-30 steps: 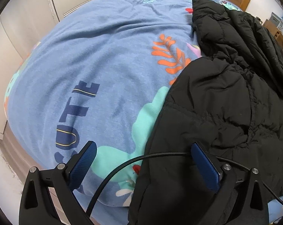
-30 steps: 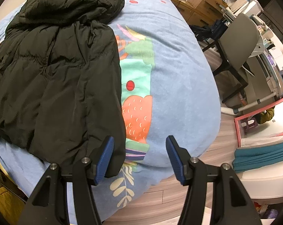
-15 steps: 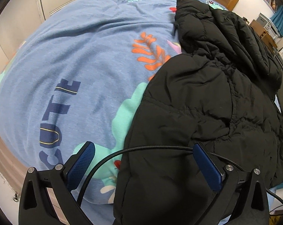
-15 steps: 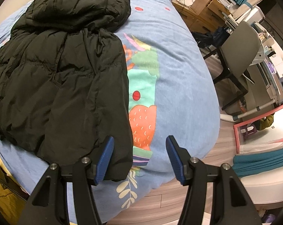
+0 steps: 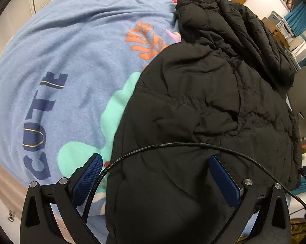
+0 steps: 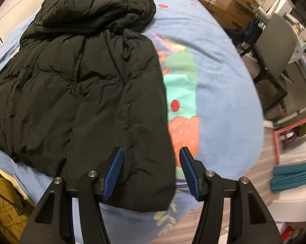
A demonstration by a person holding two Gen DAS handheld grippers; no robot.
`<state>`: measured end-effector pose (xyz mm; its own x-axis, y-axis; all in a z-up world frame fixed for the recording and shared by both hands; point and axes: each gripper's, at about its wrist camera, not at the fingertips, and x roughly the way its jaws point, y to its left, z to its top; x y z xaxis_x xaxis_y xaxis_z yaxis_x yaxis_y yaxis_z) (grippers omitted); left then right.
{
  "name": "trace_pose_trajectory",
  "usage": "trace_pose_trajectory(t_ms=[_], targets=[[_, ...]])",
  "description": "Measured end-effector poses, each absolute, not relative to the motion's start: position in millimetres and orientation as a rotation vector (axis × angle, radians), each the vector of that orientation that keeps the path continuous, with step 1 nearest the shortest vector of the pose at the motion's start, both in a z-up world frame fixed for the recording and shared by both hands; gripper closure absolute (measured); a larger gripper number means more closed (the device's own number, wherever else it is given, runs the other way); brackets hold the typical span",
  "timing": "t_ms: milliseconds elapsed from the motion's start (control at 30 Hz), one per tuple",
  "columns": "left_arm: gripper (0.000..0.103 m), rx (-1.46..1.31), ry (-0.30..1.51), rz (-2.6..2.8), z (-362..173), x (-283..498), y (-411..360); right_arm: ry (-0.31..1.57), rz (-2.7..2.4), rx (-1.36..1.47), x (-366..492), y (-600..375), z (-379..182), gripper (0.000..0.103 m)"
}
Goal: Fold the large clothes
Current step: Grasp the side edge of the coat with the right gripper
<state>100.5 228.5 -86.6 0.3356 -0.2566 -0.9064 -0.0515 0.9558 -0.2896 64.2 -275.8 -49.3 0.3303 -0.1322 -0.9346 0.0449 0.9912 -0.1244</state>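
Here one black jacket (image 5: pixel 193 105) lies on one bed (image 5: pixel 75 46).

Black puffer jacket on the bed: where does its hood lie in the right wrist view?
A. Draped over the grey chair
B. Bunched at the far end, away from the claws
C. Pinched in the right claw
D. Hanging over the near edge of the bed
B. The hood is bunched at the far end of the black puffer jacket, on the blue bedspread; the right claw stands open over the near hem.
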Motion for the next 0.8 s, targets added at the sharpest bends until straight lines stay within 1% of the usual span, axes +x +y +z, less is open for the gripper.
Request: trace_pose_trajectory(t_ms=[167, 300, 800], targets=[[0.001, -0.321, 1.218, -0.168, -86.0, 97.9, 232.1, 1.245, -0.097, -0.016, 69.0, -284.0, -67.5, 0.047], [0.001, -0.334, 1.239, -0.205, -92.5, 95.8, 231.5, 1.266, -0.067, 0.038, 75.0, -290.2, -83.0, 0.043], [0.001, -0.444, 1.316, -0.303, -124.6, 68.2, 238.1, 1.288, 0.042, 0.149, 72.1, -294.9, -108.1, 0.044]])
